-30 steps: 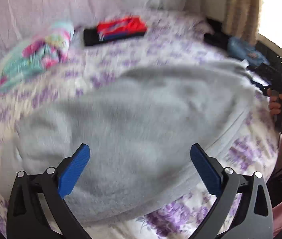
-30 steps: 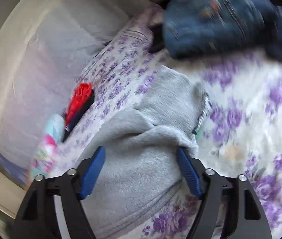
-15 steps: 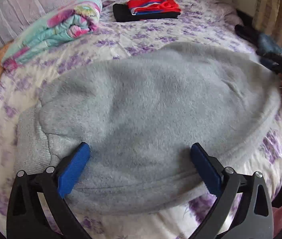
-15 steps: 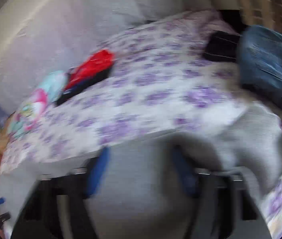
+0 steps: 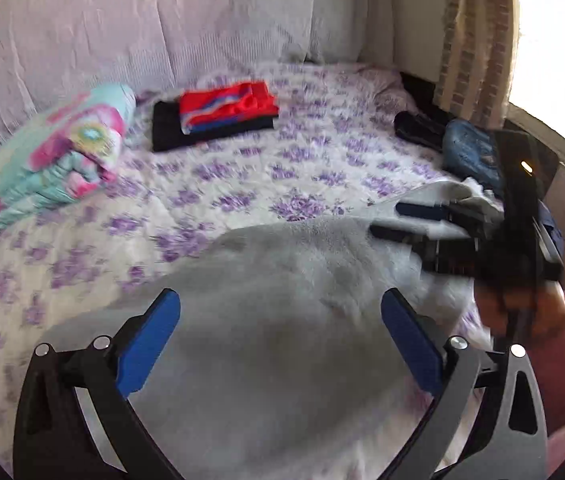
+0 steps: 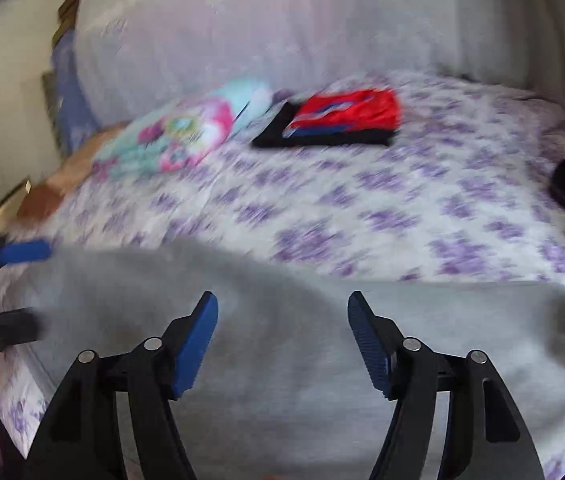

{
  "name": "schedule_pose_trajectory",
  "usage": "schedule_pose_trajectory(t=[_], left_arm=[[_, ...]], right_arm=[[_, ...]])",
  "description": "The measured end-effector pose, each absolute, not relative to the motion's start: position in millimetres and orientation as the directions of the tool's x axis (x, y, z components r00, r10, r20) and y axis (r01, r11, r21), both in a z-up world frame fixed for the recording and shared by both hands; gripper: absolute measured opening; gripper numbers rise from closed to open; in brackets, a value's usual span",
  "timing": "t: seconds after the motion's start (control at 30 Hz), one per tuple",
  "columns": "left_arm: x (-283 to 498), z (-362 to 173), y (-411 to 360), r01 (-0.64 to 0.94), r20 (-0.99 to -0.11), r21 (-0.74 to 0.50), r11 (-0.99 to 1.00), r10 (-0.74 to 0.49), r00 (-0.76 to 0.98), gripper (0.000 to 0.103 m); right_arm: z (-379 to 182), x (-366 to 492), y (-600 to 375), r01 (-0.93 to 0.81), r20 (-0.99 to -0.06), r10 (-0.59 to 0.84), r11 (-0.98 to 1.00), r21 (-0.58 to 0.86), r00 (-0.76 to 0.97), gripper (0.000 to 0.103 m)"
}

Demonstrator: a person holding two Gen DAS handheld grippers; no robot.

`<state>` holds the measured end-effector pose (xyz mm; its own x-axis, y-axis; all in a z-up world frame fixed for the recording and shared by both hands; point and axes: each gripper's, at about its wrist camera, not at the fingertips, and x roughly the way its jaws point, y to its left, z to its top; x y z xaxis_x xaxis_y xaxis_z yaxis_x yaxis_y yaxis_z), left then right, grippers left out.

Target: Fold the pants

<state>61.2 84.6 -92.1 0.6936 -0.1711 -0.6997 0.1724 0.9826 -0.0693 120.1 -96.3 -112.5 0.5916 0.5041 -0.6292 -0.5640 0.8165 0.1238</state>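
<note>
Gray pants (image 5: 282, 320) lie spread across the lower half of the frame on a bed (image 5: 322, 168) with a purple flowered cover. The left gripper (image 5: 280, 340) hovers over them, jaws spread, pinching nothing. The right gripper (image 6: 282, 340) has just been opening after a brief squeeze; its jaws now stand apart above the cloth with nothing pressed between them. A second ago it faced the bunched pant end near the jeans (image 5: 470, 152); it now looks across the bed. That suggests one fold is laid and released, with more folding likely to come. Folded red and black clothes (image 5: 218, 116) sit at upper centre.
</note>
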Motion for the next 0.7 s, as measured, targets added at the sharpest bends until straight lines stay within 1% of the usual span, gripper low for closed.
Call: schedule_pose_trajectory(t=[0.03,0.07,0.1,0.13,0.17,0.2,0.23,0.27,0.3,0.33,0.37,0.4,0.43,0.47,0.5,0.53,0.57,0.6,0.67,0.7], left_arm=[[75,-105,82,0.166,-0.732,-0.094,0.982,-0.181,0.657,0.098],[89,-123,82,0.149,-0.776,-0.124,0.981,-0.190,0.602,0.097],[99,-143,85,0.106,-0.826,-0.120,0.987,-0.159,0.540,0.097],[100,-157,92,0.086,-0.851,-0.107,0.991,-0.136,0.508,0.089],[92,-160,102,0.098,-0.840,-0.120,0.988,-0.154,0.520,0.085],[81,-157,113,0.100,-0.825,-0.135,0.986,-0.168,0.540,0.081],[69,-154,127,0.086,-0.819,-0.160,0.983,-0.181,0.544,0.080],[60,-151,141,0.074,-0.814,-0.193,0.978,-0.202,0.544,0.078],[45,-147,160,0.061,-0.801,-0.248,0.967,-0.240,0.549,0.071],[34,-146,174,0.042,-0.797,-0.283,0.958,-0.260,0.545,0.063],[21,-145,189,0.009,-0.797,-0.305,0.952,-0.261,0.544,0.054],[12,-144,201,-0.016,-0.795,-0.315,0.949,-0.255,0.550,0.036],[4,-142,207,-0.040,-0.796,-0.323,0.945,-0.249,0.552,0.032],[-3,-138,214,-0.074,-0.799,-0.331,0.941,-0.238,0.552,0.032],[-10,-132,217,-0.104,-0.799,-0.337,0.936,-0.226,0.558,0.041],[-15,-123,215,-0.103,-0.794,-0.327,0.939,-0.214,0.569,0.069],[-18,-114,210,-0.092,-0.789,-0.291,0.952,-0.185,0.586,0.086],[-21,-99,194,-0.080,-0.759,-0.202,0.976,-0.104,0.642,0.099],[-22,-86,165,-0.028,-0.717,-0.075,0.997,-0.035,0.696,0.099],[-20,-87,148,0.016,-0.719,-0.022,1.000,-0.027,0.695,0.099]], right_arm=[[-125,121,-88,-0.581,-0.676,0.502,0.803,0.133,0.539,0.079],[-138,122,-87,-0.585,-0.708,0.491,0.800,0.134,0.509,0.079],[-145,124,-91,-0.585,-0.725,0.483,0.800,0.136,0.492,0.079],[-146,121,-102,-0.591,-0.717,0.501,0.792,0.154,0.485,0.079],[-143,121,-118,-0.578,-0.709,0.502,0.800,0.161,0.496,0.079],[-140,122,-136,-0.521,-0.715,0.424,0.848,0.097,0.556,0.080],[-138,123,-154,-0.447,-0.716,0.315,0.894,0.005,0.623,0.090],[-142,130,-181,-0.290,-0.692,0.108,0.945,-0.152,0.714,0.100],[-147,138,-207,-0.185,-0.674,-0.005,0.960,-0.210,0.739,0.100],[-150,146,-241,-0.142,-0.705,0.022,0.983,-0.113,0.709,0.099],[-150,149,-265,-0.135,-0.728,0.112,0.990,0.028,0.677,0.097],[-143,144,-276,-0.128,-0.718,0.158,0.987,0.097,0.677,0.095],[-137,138,-273,-0.114,-0.715,0.118,0.992,0.054,0.689,0.096],[-130,128,-260,-0.090,-0.705,0.031,0.995,-0.046,0.708,0.096],[-124,117,-245,-0.112,-0.682,0.030,0.991,-0.077,0.730,0.096],[-116,104,-227,-0.207,-0.658,0.138,0.978,-0.028,0.740,0.096],[-112,97,-215,-0.277,-0.644,0.226,0.961,0.023,0.730,0.096],[-113,89,-198,-0.337,-0.633,0.292,0.940,0.051,0.717,0.097],[-127,78,-164,-0.417,-0.664,0.309,0.909,-0.003,0.680,0.097],[-137,74,-151,-0.446,-0.694,0.294,0.894,-0.044,0.657,0.097]])
